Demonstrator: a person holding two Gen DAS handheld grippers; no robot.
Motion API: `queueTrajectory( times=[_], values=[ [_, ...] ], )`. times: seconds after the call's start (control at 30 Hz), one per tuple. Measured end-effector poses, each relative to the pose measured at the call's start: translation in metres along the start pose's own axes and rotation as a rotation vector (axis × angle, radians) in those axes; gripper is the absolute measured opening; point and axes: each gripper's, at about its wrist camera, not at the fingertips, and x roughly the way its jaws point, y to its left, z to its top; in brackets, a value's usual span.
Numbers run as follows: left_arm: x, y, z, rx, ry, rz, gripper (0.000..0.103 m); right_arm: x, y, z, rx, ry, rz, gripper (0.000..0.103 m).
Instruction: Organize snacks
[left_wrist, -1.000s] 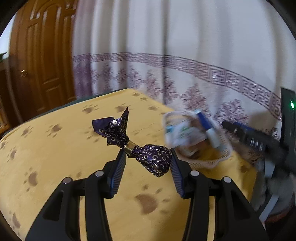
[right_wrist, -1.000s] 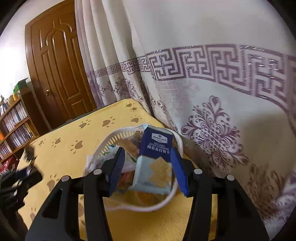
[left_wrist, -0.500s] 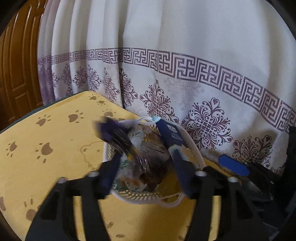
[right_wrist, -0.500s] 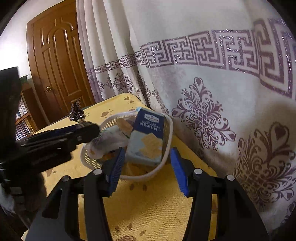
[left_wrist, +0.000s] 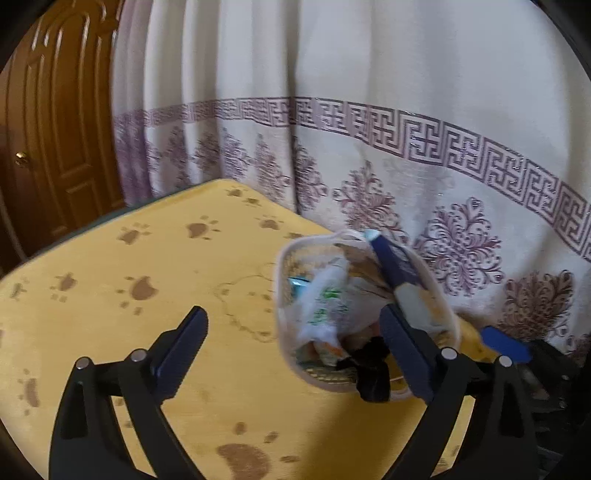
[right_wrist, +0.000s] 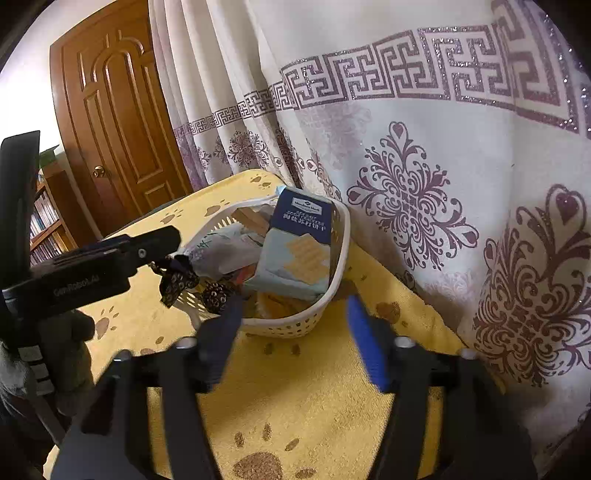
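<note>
A white plastic basket (left_wrist: 284, 332) (right_wrist: 295, 325) full of snack packets stands on the yellow paw-print table by the curtain. A blue cracker packet (right_wrist: 303, 236) (left_wrist: 399, 266) leans inside it. A purple foil-wrapped candy (right_wrist: 184, 280) (left_wrist: 369, 373) hangs over the basket's near rim, just off the right finger of my left gripper. My left gripper (left_wrist: 295, 350) is open wide and empty, just left of the basket; it also shows in the right wrist view (right_wrist: 110, 258). My right gripper (right_wrist: 295, 328) is open and empty in front of the basket.
A white curtain with purple pattern (right_wrist: 424, 166) hangs right behind the table (left_wrist: 147, 280) and basket. A brown wooden door (right_wrist: 118, 110) and a bookshelf (right_wrist: 44, 229) stand to the left beyond the table's edge.
My left gripper carried the purple candy to the basket, opened and let it go on the basket rim. My right gripper pulled back a little from the basket.
</note>
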Motion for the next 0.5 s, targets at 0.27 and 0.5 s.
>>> queueTrajectory(
  times=[0.27, 0.5],
  values=[
    [-0.019, -0.019, -0.006, 0.131, -0.026, 0.14, 0.098, -0.005, 0.007, 0.001, -0.027, 0.001, -0.021, 0.085],
    [-0.027, -0.037, -0.01, 0.217, -0.049, 0.25, 0.098, -0.01, 0.011, 0.0, -0.053, 0.014, -0.03, 0.097]
  ],
)
